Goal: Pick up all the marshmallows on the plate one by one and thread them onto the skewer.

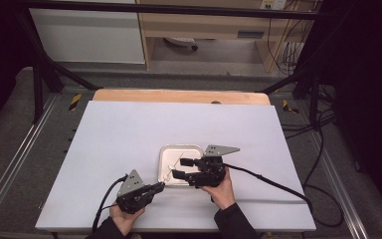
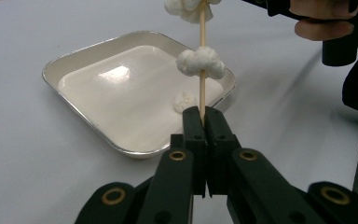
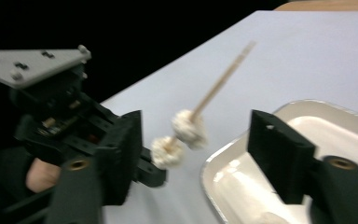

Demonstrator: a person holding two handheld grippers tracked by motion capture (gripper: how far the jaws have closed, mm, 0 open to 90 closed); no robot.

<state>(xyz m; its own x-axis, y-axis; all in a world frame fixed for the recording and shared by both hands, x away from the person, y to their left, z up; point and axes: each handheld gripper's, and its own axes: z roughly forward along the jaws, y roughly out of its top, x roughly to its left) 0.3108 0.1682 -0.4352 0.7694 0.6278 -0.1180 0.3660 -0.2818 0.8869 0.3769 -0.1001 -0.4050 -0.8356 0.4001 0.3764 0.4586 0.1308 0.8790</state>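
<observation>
No text, label, brand, number or sign could be read anywhere; the yellow-and-black striped markers (image 1: 74,101) beside the counter (image 1: 129,134) carried no lettering

A lab or test room: a white-covered table (image 1: 129,144) stands inside a black metal frame (image 1: 45,64), with aluminium rails (image 1: 10,169) along the grey floor, loose cables (image 1: 283,50) by a wooden cabinet (image 1: 204,25), and hazard-striped tape (image 1: 74,101) at the corners.
</observation>
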